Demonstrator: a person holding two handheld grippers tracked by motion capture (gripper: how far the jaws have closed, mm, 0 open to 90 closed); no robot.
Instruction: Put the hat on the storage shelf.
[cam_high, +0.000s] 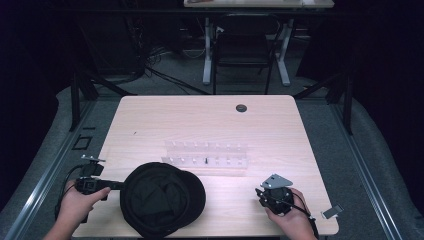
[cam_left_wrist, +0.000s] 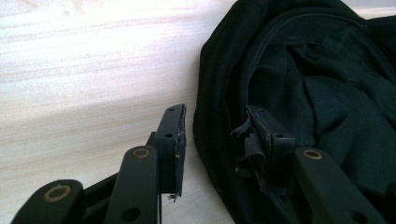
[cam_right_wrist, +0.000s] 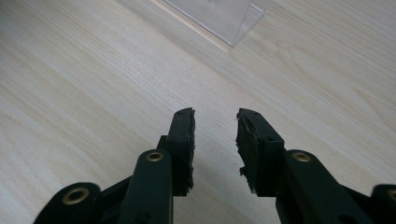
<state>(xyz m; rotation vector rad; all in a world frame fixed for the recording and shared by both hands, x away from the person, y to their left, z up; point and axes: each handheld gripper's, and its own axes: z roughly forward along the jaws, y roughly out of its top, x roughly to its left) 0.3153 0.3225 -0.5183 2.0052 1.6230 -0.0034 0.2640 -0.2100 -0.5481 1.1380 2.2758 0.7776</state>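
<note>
— Cap (cam_high: 162, 197) first: how far has the work with it got?

— Barely begun, by the look of it. The black cap lies on the near part of the table (cam_high: 150, 120), left of the middle, and nothing has lifted it. The left gripper (cam_high: 114, 185) is at the cap's left edge. In the left gripper view its jaws stand apart with the rim of the cap (cam_left_wrist: 299, 107) between them: one jaw outside on the wood, the other inside against the lining. They have not closed on the cloth, so a grip is judged to be the step in hand.

— And the right gripper (cam_high: 262, 196)?

— It waits near the right of the table, well apart from the cap, jaws partly open and holding nothing. A clear plastic rack (cam_high: 206, 157) sits farther off, behind the cap.

— How does the cap look?

— Soft and rumpled, lying upside down with its hollow showing, folds in the dark lining, brim toward the right.
</note>
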